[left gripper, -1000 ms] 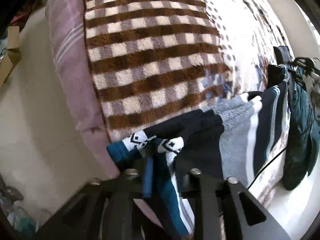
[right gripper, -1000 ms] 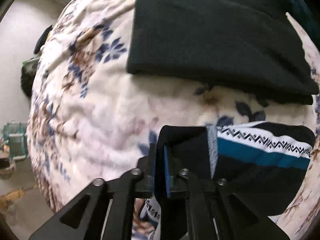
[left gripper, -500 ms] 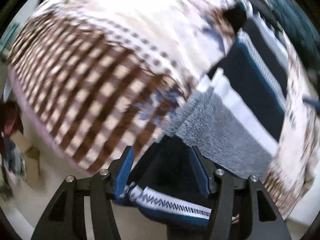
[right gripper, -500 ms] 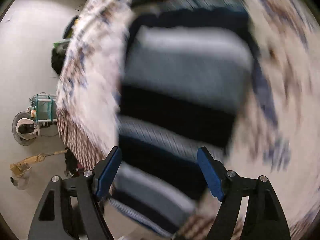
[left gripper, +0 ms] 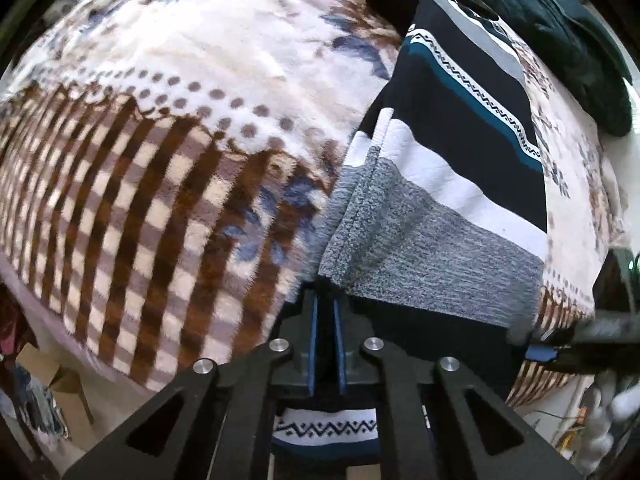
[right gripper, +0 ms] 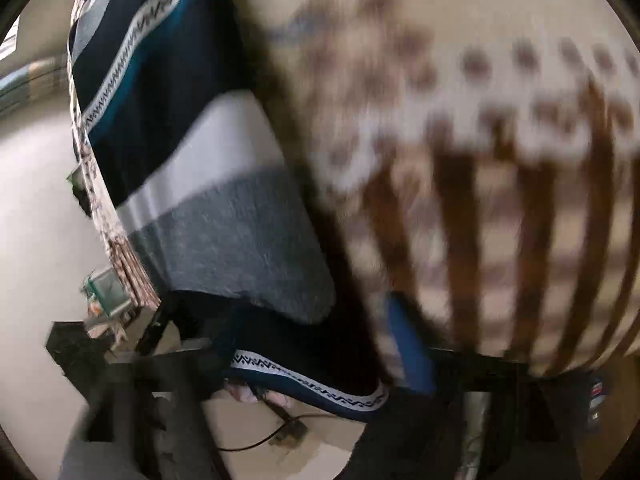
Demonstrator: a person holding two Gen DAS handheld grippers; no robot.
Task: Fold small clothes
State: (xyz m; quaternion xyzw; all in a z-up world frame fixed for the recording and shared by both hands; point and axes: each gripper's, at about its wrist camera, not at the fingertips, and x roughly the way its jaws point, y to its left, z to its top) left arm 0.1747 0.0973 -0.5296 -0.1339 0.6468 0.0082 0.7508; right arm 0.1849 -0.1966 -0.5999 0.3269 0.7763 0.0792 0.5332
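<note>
A striped knit sweater point(left gripper: 460, 168) in navy, teal, white and grey lies folded along the bed, its hem hanging over the edge. My left gripper point(left gripper: 325, 312) has its blue pads nearly together at the sweater's grey near corner; whether cloth is pinched between them is hidden. In the right wrist view the sweater point(right gripper: 208, 208) fills the left side, badly blurred. My right gripper point(right gripper: 280, 364) is smeared by motion; one blue pad point(right gripper: 408, 348) shows at the right, wide of the left finger. It also shows in the left wrist view point(left gripper: 560, 344) by the sweater's other corner.
A fleece blanket point(left gripper: 168, 152) with floral, dotted and brown checked parts covers the bed. A dark green garment point(left gripper: 560, 40) lies at the far right. Floor clutter and a cardboard box point(left gripper: 48, 376) sit below the bed's edge. A cable point(right gripper: 276, 432) lies on the floor.
Both grippers let go of the sweater's folded end and swung round to its near grey edge. The left gripper's pads have closed together. The right view is still blurred by movement.
</note>
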